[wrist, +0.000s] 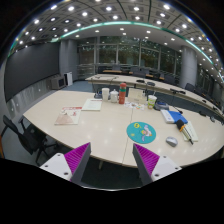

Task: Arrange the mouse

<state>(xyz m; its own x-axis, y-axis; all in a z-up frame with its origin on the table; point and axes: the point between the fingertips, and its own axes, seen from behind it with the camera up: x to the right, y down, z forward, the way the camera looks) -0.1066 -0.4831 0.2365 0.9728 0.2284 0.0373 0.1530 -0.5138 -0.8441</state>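
The gripper [112, 163] hangs spread, pinching nothing, before a pale table [100, 135]. The mouse [171, 141] (small, grey, rounded) lies just right of a round blue mat [141, 131]; papers [68, 116] lie well left.

White tongs [112, 165], purple pads [76, 158]

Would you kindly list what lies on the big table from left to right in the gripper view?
Papers → white sheet → red-capped bottle → round blue mat → mouse. The open gripper holds nothing.
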